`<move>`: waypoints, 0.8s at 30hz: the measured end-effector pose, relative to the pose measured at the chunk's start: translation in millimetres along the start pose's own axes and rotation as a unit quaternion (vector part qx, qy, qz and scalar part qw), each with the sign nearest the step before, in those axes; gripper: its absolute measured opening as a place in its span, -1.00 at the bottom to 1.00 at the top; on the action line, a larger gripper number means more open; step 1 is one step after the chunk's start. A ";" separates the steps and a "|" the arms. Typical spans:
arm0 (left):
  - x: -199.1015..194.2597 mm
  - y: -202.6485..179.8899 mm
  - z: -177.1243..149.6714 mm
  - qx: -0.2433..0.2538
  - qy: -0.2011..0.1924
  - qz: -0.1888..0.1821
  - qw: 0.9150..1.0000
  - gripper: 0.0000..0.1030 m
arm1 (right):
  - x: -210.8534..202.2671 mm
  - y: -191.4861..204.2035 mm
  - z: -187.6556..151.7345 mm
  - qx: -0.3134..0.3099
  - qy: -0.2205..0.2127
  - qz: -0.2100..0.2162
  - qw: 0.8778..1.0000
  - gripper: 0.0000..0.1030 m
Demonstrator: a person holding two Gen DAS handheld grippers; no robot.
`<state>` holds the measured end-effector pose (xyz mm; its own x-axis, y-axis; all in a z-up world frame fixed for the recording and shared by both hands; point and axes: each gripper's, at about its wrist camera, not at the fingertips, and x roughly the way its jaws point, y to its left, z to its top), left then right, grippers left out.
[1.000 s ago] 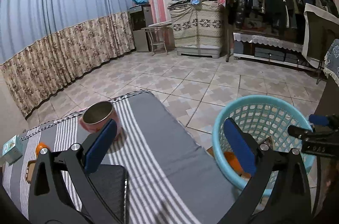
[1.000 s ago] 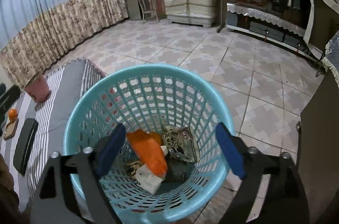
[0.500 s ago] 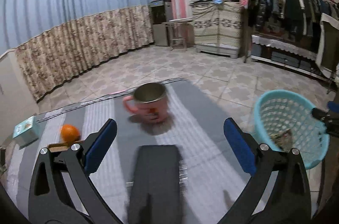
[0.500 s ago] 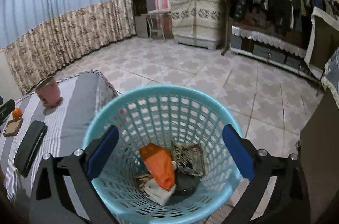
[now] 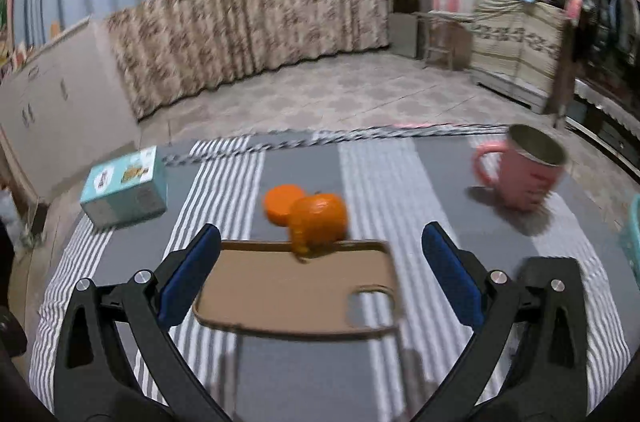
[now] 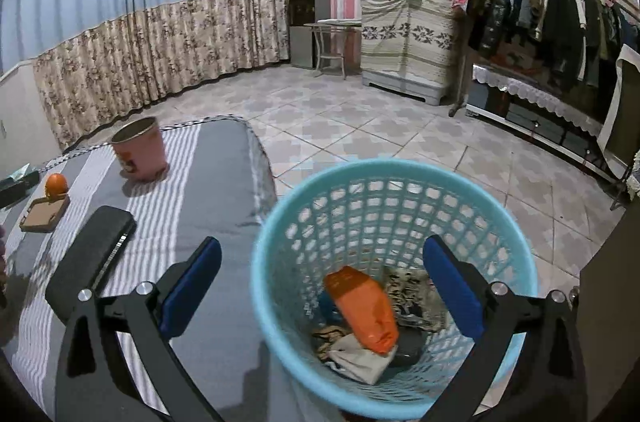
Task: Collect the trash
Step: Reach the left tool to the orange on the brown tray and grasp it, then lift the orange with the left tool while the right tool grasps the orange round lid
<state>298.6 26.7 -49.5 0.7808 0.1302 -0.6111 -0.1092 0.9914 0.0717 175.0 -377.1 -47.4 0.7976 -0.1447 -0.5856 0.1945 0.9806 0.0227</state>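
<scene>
An orange (image 5: pixel 318 218) with a loose round piece of peel (image 5: pixel 282 198) lies on the grey striped cloth (image 5: pixel 384 174), touching the far edge of a brown phone case (image 5: pixel 288 294). My left gripper (image 5: pixel 320 274) is open just above the case, which lies between its blue pads (image 5: pixel 192 274) without contact. The view is motion-blurred. My right gripper (image 6: pixel 322 282) hangs open and empty above the teal basket (image 6: pixel 400 170), which holds an orange wrapper (image 6: pixel 364 306) and other scraps. From the right wrist view the orange (image 6: pixel 56 184) is far left.
A pink mug (image 5: pixel 524 174) stands at the table's right, and a teal box (image 5: pixel 124 186) at its left. A black flat case (image 6: pixel 92 254) lies near the front edge. The basket stands on the tiled floor (image 6: pixel 400 126) beside the table; a clothes rack (image 6: pixel 560 6) lines the wall.
My left gripper swung left across the table, from beside the basket, past the mug, to the orange and brown case. My right gripper drew back to the left over the basket and its jaws widened.
</scene>
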 end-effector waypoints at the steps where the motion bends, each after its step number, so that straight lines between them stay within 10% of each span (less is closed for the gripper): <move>1: 5.9 0.8 2.3 0.000 0.002 0.004 1.000 0.88 | 0.9 4.3 1.0 -0.003 0.000 -0.002 1.000 0.91; 5: 36.6 -3.6 10.1 0.014 0.025 0.015 0.999 0.78 | 6.1 17.8 2.5 -0.011 0.001 -0.008 1.000 0.92; 13: 69.4 -15.1 4.8 0.054 0.076 0.000 0.996 -0.12 | 21.4 52.2 8.8 -0.028 0.038 -0.009 0.999 0.92; 24: 21.0 35.3 18.5 0.062 0.013 -0.012 0.998 -0.29 | 11.5 113.3 17.8 -0.043 0.032 -0.008 0.999 0.92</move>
<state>322.6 64.7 -45.3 0.7654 0.1068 -0.6346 -0.0119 0.9883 0.1520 216.4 -270.0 -37.2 0.7568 -0.1535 -0.6354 0.1546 0.9865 -0.0542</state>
